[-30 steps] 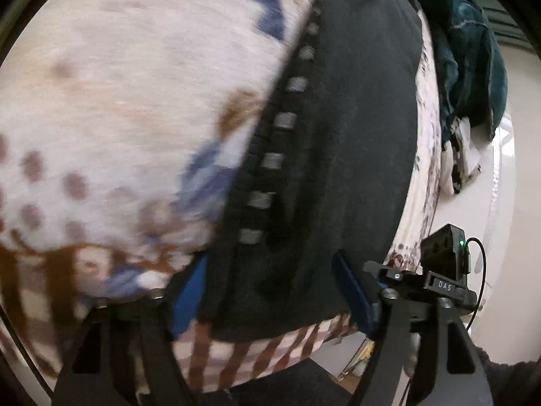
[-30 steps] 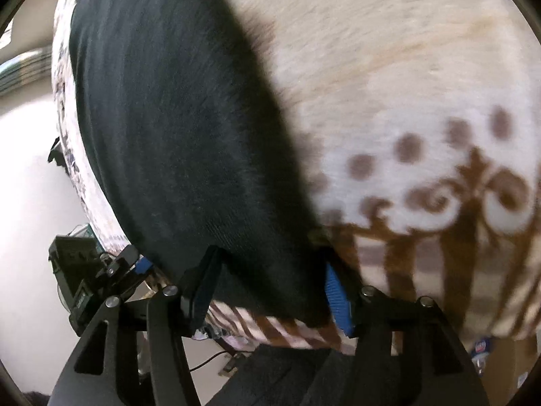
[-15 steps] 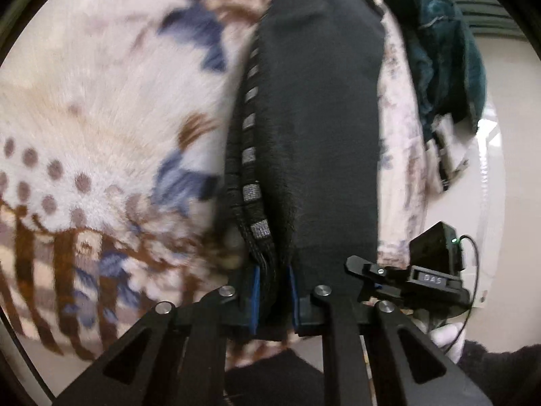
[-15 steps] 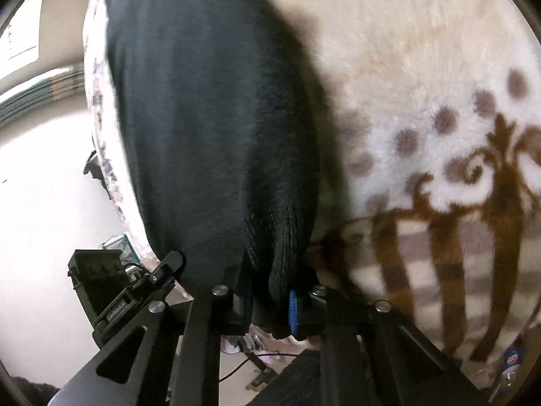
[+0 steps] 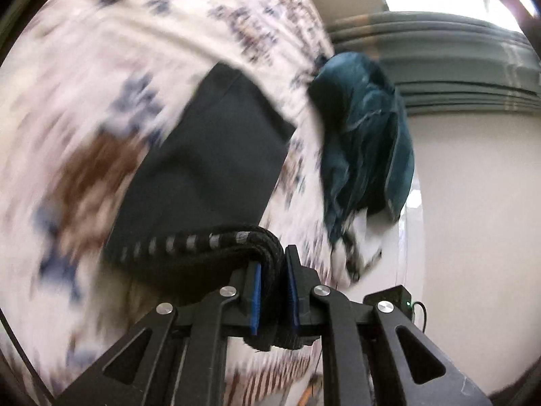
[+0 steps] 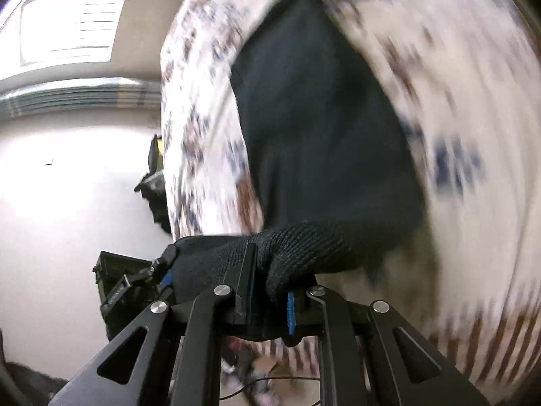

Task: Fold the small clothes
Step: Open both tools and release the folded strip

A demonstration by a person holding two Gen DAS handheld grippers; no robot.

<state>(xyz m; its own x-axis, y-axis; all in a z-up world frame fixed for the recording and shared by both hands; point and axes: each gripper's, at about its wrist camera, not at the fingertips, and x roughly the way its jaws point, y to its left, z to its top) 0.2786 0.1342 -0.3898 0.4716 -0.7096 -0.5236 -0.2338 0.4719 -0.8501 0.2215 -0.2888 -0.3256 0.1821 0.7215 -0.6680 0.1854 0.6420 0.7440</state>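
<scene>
1. One black knit garment (image 5: 216,155), lying on the patterned blanket (image 5: 84,108), its near edge raised.
2. Two grippers: left gripper (image 5: 273,296) and right gripper (image 6: 270,299), each clamped on that edge.
3. One teal cloth heap (image 5: 365,142) at far right; the blanket pattern is blurred.

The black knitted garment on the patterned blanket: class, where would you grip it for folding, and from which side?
Grip the black knitted garment at its near ribbed hem, one corner each, from the near edge. The left gripper and right gripper already pinch that thick edge; the rest lies flat on the blanket.
</scene>
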